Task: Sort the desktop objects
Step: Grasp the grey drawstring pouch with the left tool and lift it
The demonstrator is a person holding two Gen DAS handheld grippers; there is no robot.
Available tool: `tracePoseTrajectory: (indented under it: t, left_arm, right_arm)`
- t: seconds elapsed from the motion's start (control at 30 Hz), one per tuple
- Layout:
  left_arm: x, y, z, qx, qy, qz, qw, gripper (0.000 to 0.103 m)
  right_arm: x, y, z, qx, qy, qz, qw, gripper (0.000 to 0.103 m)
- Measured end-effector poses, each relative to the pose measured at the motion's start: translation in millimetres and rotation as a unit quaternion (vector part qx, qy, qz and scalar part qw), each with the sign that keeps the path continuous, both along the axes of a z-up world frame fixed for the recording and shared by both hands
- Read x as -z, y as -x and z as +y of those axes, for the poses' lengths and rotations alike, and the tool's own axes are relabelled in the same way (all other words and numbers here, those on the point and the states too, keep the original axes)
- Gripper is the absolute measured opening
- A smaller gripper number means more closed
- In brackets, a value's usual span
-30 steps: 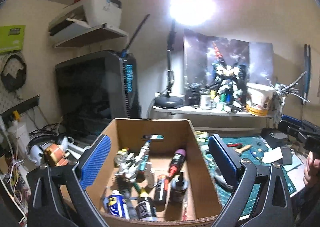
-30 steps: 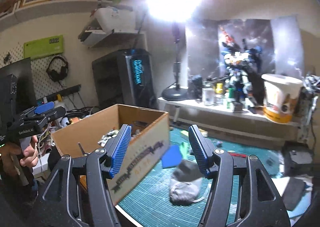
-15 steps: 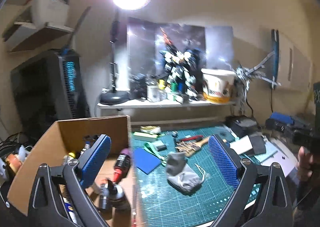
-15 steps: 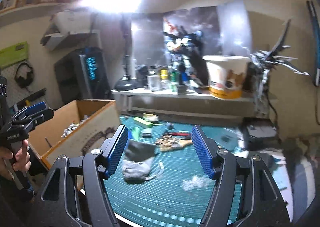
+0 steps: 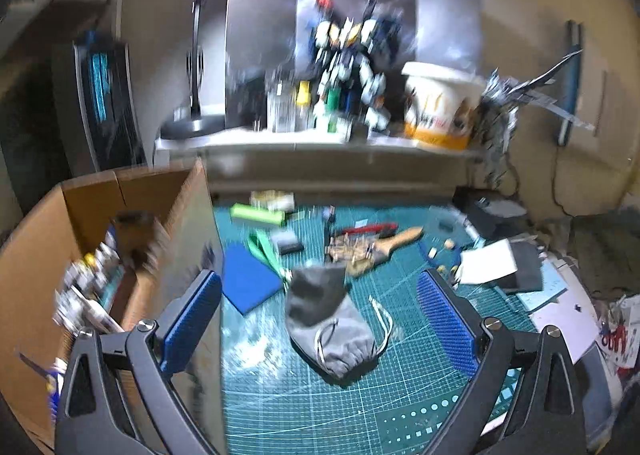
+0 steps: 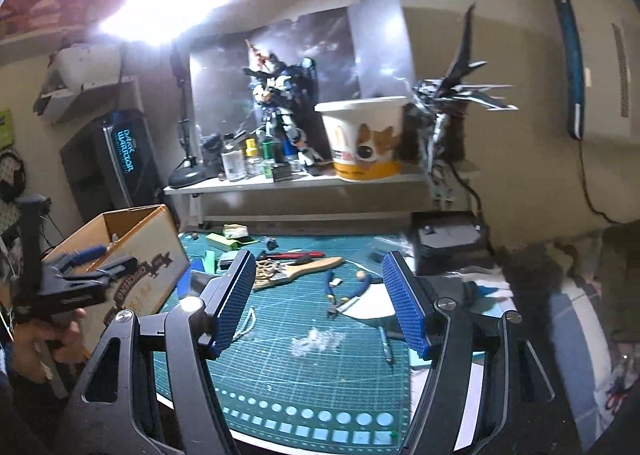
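Left wrist view: crumpled grey drawstring pouch [image 5: 328, 325] on green mat [image 5: 304, 407], both jaws spread empty

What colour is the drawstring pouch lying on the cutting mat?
Grey, darker at one end, with pale cords. The pouch shows best in the left wrist view.

One cardboard box [image 5: 48, 255], one grey pouch [image 5: 326, 319], one brush [image 6: 304, 269], one pair of blue-handled pliers [image 6: 346, 293]

Grey drawstring pouch [image 5: 328, 319] lies flat mid-mat, cords loose. Blue pad [image 5: 248, 279] beside cardboard box [image 5: 32, 263] at mat's left edge. Wooden-handled brush [image 6: 308, 267], blue-handled pliers [image 6: 352, 295] toward far edge.
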State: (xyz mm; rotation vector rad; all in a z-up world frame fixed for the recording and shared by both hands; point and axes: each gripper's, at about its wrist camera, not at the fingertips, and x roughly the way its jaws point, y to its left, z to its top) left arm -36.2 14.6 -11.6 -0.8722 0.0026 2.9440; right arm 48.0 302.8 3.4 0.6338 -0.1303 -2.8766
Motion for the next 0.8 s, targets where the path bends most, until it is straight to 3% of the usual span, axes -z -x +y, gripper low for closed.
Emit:
tracePoseTrajectory:
  t: [0.07, 0.23, 0.37, 0.5, 0.67, 0.8]
  left_arm:
    - [17, 5, 14, -0.011, 0.030, 0.006, 0.9995, 0.100]
    - [51, 30, 30, -0.005, 0.031, -0.040, 0.9987, 0.100]
    - [73, 52, 24, -0.028, 0.015, -0.074, 0.9968, 0.100]
    - [91, 66, 18, -0.047, 0.027, -0.101, 0.9934, 0.100]
    - [107, 78, 9, -0.037, -0.007, -0.135, 0.9902, 0.100]
    - [116, 83, 13, -0.015, -0.006, -0.151, 0.9884, 0.099]
  right_arm:
    - [0, -2, 5, 0.005, 0.003, 0.000, 1.000, 0.064]
    - [-1, -3, 8, 0.004, 0.006, -0.001, 1.000, 0.064]
    - [1, -1, 8, 0.000, 0.005, -0.006, 1.000, 0.064]
    - [5, 1, 7, -0.002, 0.003, -0.013, 1.000, 0.064]
    - [11, 7, 5, -0.007, 0.002, -0.023, 1.000, 0.064]
    - [17, 12, 3, -0.011, 0.000, -0.033, 0.999, 0.064]
